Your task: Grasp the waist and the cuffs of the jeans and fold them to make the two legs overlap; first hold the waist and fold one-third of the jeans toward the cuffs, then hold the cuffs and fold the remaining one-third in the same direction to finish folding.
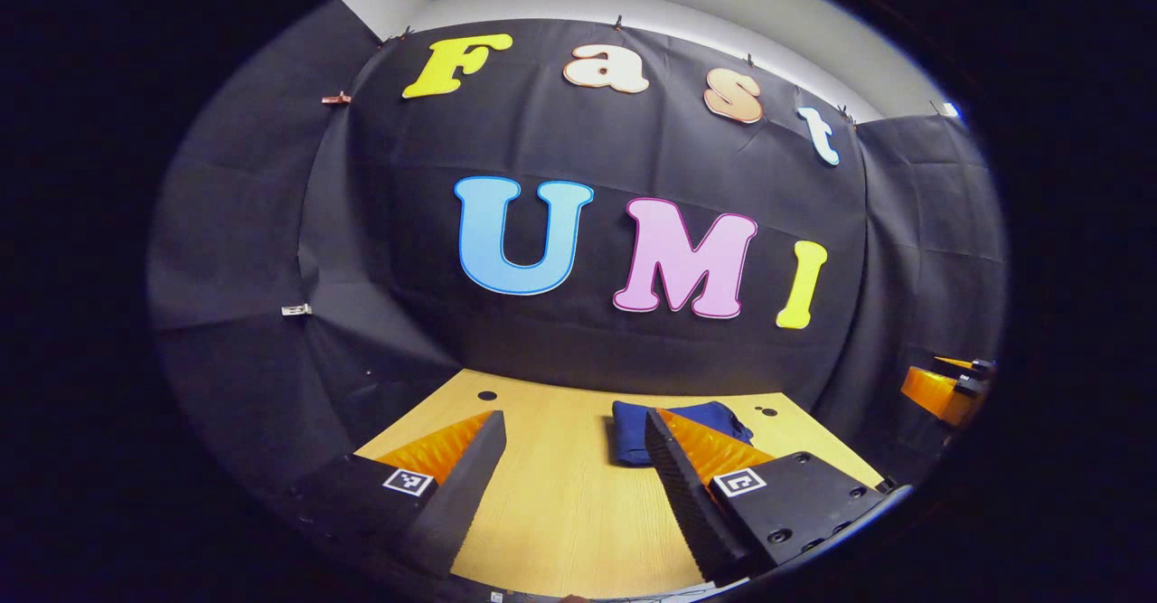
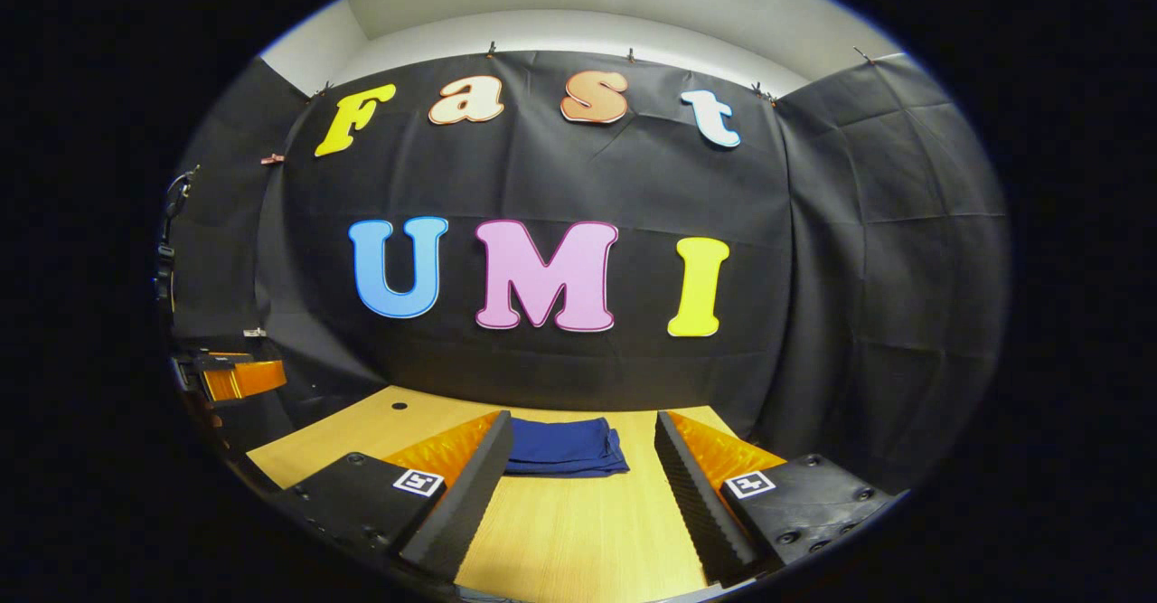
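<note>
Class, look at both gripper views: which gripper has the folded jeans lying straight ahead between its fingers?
The right gripper: the jeans lie centred between its open fingers. From the left gripper, they sit off behind one finger.

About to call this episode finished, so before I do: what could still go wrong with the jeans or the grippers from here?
1. The folded jeans lie near the table's far edge by the wall; a nudge might shift them.
2. Both grippers, left and right, are open and apart from the jeans; an advancing finger could undo the top layer, whose edges already look slightly uneven.
</note>
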The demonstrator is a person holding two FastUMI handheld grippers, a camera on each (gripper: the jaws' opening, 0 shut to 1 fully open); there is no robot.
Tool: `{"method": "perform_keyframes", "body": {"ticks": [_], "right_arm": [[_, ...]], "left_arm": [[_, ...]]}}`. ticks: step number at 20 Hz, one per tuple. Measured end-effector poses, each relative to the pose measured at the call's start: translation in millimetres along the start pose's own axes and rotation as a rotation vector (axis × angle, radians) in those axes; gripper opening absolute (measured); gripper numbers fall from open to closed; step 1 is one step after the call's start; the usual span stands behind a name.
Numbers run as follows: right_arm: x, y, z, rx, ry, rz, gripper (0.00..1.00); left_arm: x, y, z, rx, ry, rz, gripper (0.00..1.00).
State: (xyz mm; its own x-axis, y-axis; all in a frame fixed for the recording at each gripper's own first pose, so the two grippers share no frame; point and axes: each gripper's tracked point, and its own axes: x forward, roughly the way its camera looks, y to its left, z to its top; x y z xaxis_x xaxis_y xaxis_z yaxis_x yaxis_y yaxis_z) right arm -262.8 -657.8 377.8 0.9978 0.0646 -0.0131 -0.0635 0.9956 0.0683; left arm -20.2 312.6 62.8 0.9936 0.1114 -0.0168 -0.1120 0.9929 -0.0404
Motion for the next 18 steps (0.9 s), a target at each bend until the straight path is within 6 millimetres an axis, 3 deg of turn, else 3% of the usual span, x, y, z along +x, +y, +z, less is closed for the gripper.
{"method": "perform_keyframes", "body": {"ticks": [2, 3, 8, 18], "right_arm": [[1, -1, -3, -0.017, 0.018, 0.027, 0.92], [1, -4, 1, -0.022, 0.005, 0.030, 0.96], [3, -8, 12, -0.002, -0.021, 0.047, 0.96], [8, -1, 19, -0.024, -0.024, 0.083, 0.97]], "left_arm": [[-7, -7, 7, 0.009, -0.025, 0.007, 0.96], [-8, -12, 14, 0.018, -0.047, 0.002, 0.96], [-11, -24, 31, 0.035, -0.083, 0.007, 0.96], [-19, -23, 27, 0.050, -0.084, 0.020, 0.96]]}}
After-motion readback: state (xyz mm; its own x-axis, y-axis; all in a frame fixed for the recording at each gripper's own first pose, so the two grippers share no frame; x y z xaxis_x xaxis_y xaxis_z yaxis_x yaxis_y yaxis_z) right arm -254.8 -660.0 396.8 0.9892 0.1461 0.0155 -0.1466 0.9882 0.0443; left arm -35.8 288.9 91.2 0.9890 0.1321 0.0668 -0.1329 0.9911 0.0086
